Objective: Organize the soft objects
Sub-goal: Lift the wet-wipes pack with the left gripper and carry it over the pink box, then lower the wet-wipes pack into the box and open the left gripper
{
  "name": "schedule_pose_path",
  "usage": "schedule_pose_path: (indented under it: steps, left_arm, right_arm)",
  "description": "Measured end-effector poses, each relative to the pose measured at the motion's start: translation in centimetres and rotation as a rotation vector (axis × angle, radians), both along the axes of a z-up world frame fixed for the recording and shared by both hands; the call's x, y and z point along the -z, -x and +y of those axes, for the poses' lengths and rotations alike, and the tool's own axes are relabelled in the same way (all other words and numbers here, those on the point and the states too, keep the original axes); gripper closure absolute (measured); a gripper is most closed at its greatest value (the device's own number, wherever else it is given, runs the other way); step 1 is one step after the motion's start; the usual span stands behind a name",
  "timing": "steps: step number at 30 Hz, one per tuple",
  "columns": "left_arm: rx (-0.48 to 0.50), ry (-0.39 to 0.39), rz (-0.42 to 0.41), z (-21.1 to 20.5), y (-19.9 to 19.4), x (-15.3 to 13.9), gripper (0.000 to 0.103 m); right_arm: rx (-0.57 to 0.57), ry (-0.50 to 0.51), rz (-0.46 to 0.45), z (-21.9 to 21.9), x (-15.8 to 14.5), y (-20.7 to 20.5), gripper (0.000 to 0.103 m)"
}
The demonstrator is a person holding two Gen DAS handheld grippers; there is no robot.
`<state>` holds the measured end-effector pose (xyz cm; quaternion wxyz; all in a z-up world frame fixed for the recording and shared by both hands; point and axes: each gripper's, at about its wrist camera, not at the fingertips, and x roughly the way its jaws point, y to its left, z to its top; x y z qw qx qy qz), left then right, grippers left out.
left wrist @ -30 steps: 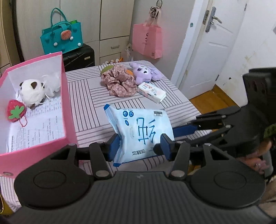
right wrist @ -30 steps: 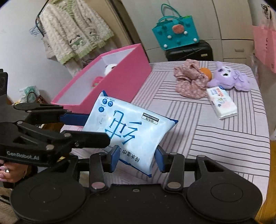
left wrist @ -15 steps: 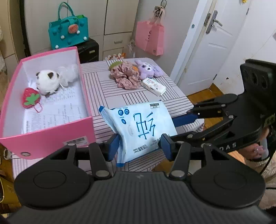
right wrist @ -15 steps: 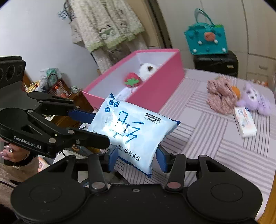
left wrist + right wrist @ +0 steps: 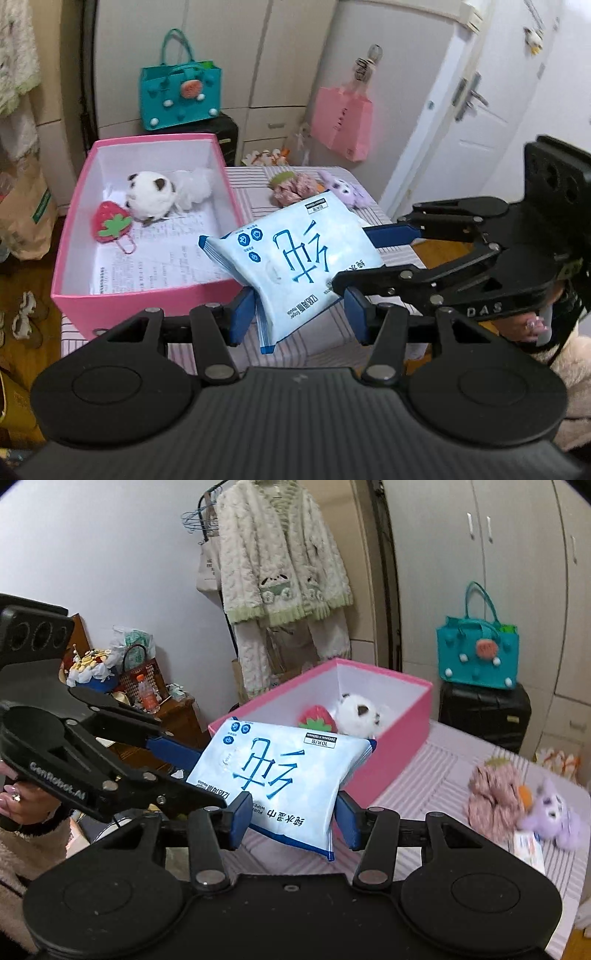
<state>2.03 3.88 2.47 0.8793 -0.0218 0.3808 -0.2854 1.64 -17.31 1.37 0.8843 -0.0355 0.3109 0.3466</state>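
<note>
Item one, nearest me: wet-wipes pack (image 5: pixel 295 266), held off the striped table (image 5: pixel 332 338), clamped in my left gripper (image 5: pixel 299 314). My right gripper (image 5: pixel 291 818) has just been loosening, pads on its sides. At eleven o'clock, pink box (image 5: pixel 147 299) containing strawberry plush (image 5: pixel 110 223), white plush (image 5: pixel 153 194).

A blue wipes pack (image 5: pixel 295 258) is held tilted at centre, above the striped table (image 5: pixel 332 343). It is clamped by the left gripper (image 5: pixel 299 317) from 6 o'clock and by the right gripper (image 5: pixel 373 258) from 3 o'clock. At 10 o'clock, a pink box (image 5: pixel 147 299) contains a white plush toy (image 5: pixel 151 195) and a strawberry toy (image 5: pixel 109 225).
</note>
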Motion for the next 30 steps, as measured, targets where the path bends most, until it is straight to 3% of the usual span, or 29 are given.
schedule_pose_path:
  steps: [7,11,14,19,23,30]
  left_arm:
    - [-0.082,0.052,-0.016,3.1,-2.9,-0.2,0.052]
    - [-0.152,0.084,-0.013,4.4,-5.4,0.1,0.052]
    - [-0.209,0.103,0.017,5.5,-8.3,0.9,0.052]
    - [-0.251,0.135,0.105,6.5,-13.0,2.9,0.052]
    - [-0.289,0.101,0.149,6.2,-15.6,4.7,0.052]
    - [-0.287,0.076,0.265,5.9,-19.1,7.9,0.052]
  right_arm:
    - [-0.023,0.020,-0.067,2.9,-0.9,-2.4,0.049]
    - [-0.023,0.019,-0.101,4.2,-1.2,-4.5,0.058]
    - [-0.018,-0.006,-0.066,4.8,-0.9,-6.9,0.064]
    - [0.028,-0.022,-0.002,5.4,0.6,-10.7,0.066]
    - [0.063,-0.022,0.082,6.1,2.5,-13.6,0.067]
    - [0.110,0.051,0.139,7.2,4.9,-15.7,0.067]
